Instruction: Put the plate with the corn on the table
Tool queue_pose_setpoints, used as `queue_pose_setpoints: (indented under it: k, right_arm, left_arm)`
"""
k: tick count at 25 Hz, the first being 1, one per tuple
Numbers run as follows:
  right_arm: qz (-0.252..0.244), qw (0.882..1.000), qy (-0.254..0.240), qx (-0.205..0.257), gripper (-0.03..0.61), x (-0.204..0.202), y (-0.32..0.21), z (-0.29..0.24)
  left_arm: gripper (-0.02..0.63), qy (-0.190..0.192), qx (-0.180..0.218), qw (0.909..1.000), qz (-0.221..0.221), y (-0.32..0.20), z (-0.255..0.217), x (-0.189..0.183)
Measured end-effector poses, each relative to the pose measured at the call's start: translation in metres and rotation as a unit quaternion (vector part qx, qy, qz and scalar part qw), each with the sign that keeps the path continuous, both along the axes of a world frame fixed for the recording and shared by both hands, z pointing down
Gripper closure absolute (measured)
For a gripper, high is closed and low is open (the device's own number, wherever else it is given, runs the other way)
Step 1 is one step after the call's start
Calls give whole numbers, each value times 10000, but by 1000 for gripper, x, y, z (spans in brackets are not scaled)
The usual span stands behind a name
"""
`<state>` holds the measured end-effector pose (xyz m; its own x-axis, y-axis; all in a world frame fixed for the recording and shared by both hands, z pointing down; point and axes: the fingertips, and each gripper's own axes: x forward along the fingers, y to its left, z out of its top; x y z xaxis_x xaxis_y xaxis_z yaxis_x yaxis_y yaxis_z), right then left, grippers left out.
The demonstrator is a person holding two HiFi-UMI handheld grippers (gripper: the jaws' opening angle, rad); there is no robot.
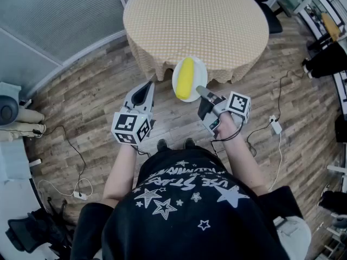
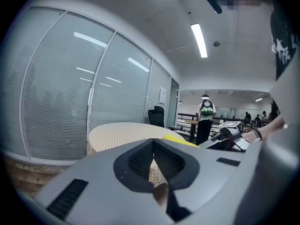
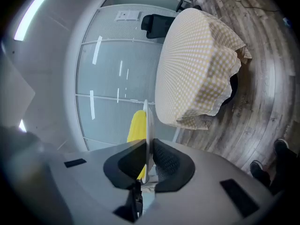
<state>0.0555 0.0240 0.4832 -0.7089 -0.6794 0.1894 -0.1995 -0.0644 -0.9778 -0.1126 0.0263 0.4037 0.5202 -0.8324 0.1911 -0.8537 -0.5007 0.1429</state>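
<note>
A white plate [image 1: 198, 69] carrying a yellow corn cob [image 1: 185, 78] hangs in the air just in front of the round table [image 1: 195, 20] with its checked yellow cloth. My right gripper [image 1: 201, 93] is shut on the plate's near rim; in the right gripper view the plate [image 3: 148, 125] stands edge-on between the jaws with the corn [image 3: 136, 128] on its left side. My left gripper [image 1: 146, 89] sits to the left of the plate, jaws shut and nothing between them. In the left gripper view the corn [image 2: 180, 138] peeks over the jaws.
The table [image 2: 122, 132] stands on a wooden floor [image 1: 87, 96] beside a glass partition wall [image 1: 43, 26]. Cables and a power adapter [image 1: 275, 126] lie on the floor at the right. A dark office chair [image 2: 156, 116] stands behind the table. A person with a backpack [image 2: 206, 118] stands far off.
</note>
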Motion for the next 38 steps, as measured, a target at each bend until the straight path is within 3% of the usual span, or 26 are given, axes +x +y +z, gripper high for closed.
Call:
queue_pose_setpoints:
  k: [6, 25, 38]
  right_arm:
    - [93, 9999, -39, 28, 534, -8, 1, -8]
    - [587, 9981, -131, -114, 532, 0, -2, -2]
    - [828, 9965, -73, -76, 532, 1, -1, 0]
  left_arm:
    - [609, 43, -82, 10000, -2, -3, -1, -13]
    - [609, -13, -274, 9976, 639, -23, 17, 24]
    - [610, -87, -365, 9947, 958, -20, 27, 26]
